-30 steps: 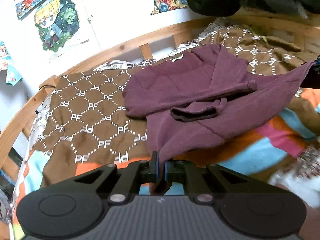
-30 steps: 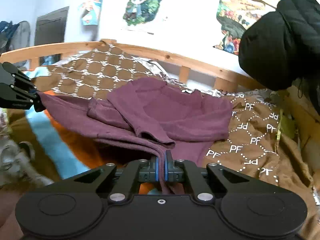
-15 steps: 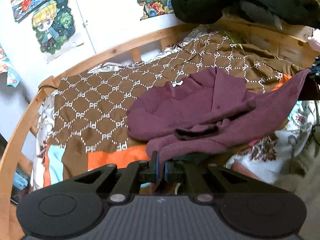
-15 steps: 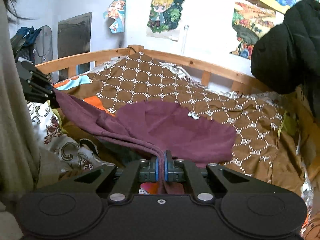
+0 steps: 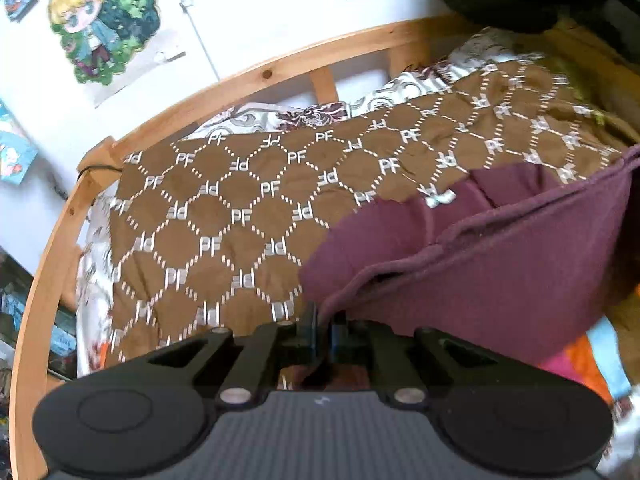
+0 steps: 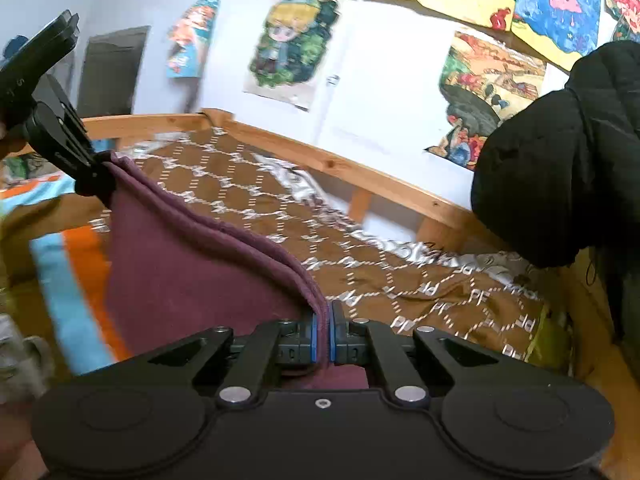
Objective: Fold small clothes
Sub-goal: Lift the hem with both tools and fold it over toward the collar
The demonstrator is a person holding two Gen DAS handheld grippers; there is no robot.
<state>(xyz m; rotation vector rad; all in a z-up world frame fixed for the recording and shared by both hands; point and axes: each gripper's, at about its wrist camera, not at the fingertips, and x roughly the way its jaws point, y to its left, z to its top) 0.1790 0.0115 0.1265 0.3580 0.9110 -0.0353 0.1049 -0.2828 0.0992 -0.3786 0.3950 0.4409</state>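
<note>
A: What is being held?

B: A soft purple knitted top (image 5: 500,280) is being pinched by the left gripper (image 5: 323,334) and the right gripper (image 6: 323,334), one corner in each. Both pairs of tongs are being pressed together on the hem. The top is being hung between them above the bed.

A: How will it handle?

B: It is looking light and floppy, so the edge is being sagged. Corners are judged the best places to be gripped.

A: And the room?

B: A brown quilt with white diamonds (image 5: 240,216) is being spread below, a wooden bed rail (image 6: 360,172) at twelve o'clock, cartoon posters (image 6: 288,44) above, a black puffy coat (image 6: 560,160) at three o'clock.
</note>
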